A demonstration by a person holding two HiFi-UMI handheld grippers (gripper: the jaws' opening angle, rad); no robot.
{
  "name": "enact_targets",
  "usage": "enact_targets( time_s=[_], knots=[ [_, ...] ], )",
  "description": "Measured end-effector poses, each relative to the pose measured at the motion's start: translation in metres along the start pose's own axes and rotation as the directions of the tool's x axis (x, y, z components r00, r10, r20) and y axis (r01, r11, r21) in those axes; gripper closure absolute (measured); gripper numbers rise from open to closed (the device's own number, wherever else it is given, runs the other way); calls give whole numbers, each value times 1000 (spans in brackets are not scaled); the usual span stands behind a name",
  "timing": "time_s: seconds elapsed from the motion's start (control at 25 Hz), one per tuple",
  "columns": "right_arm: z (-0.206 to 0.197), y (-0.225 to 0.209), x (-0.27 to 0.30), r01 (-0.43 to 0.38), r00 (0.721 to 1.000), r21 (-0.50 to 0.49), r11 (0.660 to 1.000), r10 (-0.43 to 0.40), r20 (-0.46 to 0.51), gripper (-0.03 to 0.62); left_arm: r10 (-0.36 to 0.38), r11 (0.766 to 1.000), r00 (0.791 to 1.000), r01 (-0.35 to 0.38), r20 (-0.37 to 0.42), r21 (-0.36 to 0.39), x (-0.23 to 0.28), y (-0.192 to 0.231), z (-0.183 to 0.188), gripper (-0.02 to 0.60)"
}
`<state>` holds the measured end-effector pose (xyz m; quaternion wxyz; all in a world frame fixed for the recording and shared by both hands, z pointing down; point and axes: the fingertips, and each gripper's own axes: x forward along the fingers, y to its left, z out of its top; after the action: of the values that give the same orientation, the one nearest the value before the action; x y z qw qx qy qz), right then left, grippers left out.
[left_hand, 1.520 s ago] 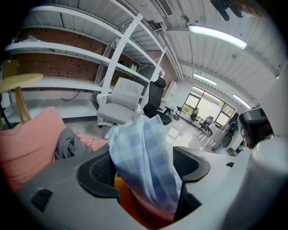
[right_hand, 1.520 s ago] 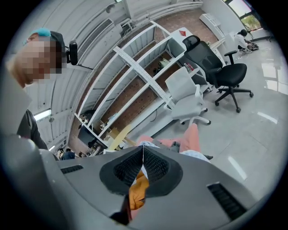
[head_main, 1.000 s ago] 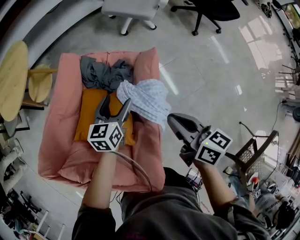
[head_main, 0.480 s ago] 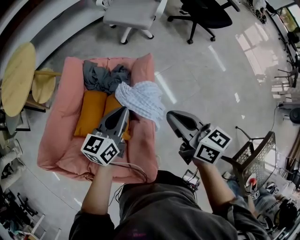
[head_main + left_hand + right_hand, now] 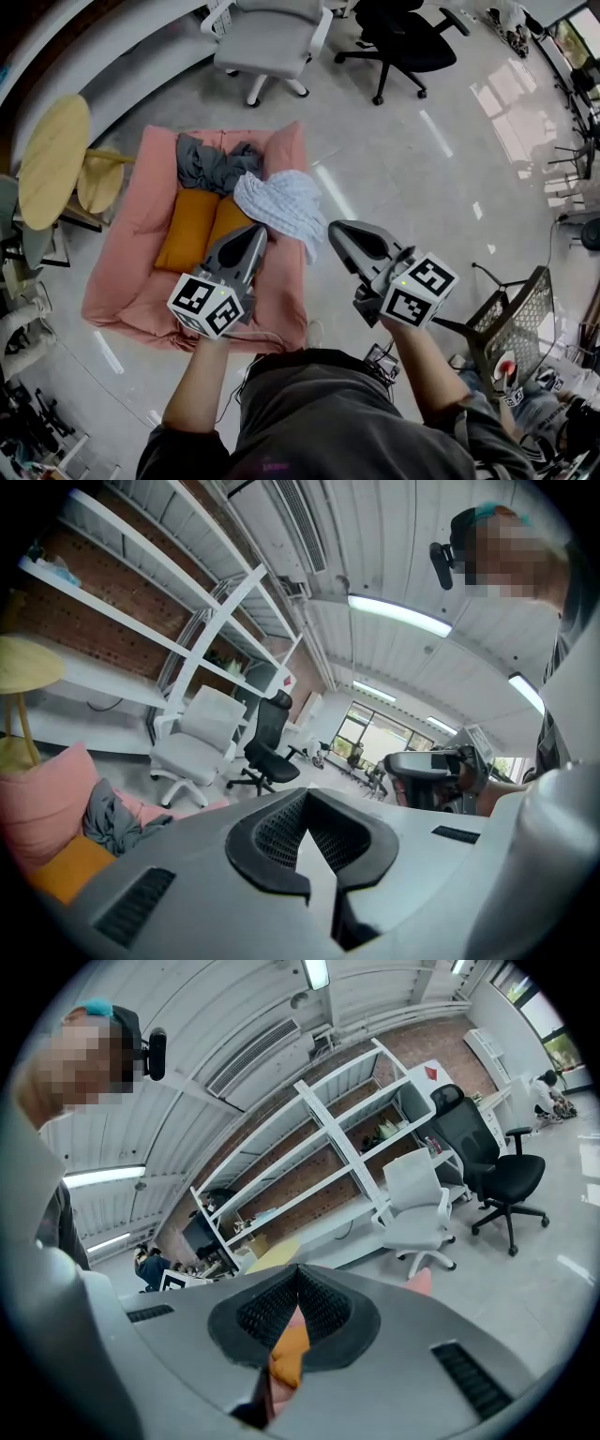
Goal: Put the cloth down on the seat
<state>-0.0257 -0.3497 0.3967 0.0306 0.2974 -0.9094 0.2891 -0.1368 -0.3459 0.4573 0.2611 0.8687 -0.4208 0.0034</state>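
A white checked cloth (image 5: pixel 281 199) lies bunched on the right side of the pink seat (image 5: pixel 131 272), partly over its right arm. Nothing grips it. My left gripper (image 5: pixel 254 232) hovers just in front of the cloth, over the seat's front right part, shut and empty; its closed jaws show in the left gripper view (image 5: pixel 305 794). My right gripper (image 5: pixel 335 228) is off the seat's right side above the floor, also shut and empty (image 5: pixel 298 1271). Two orange cushions (image 5: pixel 192 230) and a grey garment (image 5: pixel 214 161) rest on the seat.
A white office chair (image 5: pixel 272 42) and a black office chair (image 5: pixel 403 37) stand beyond the seat. Round wooden side tables (image 5: pixel 52 159) are at its left. A metal-framed chair (image 5: pixel 511 319) and clutter sit at the right on the glossy floor.
The left gripper has gone from open over the orange cushion beside the cloth to shut, and has drawn back toward me. The cloth stays on the seat. The right gripper has barely moved.
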Motion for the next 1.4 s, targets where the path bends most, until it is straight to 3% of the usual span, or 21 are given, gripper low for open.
enact_targets(
  time_s=[0.56, 1.4],
  knots=[
    [29, 39, -35, -29, 996, -65, 997, 35, 84, 579, -54, 997, 997, 51, 51, 60, -10, -71, 40, 571],
    [41, 54, -47, -25, 992, -90, 996, 35, 122, 579, -64, 995, 996, 59, 57, 79, -16, -91, 45, 571]
  ],
)
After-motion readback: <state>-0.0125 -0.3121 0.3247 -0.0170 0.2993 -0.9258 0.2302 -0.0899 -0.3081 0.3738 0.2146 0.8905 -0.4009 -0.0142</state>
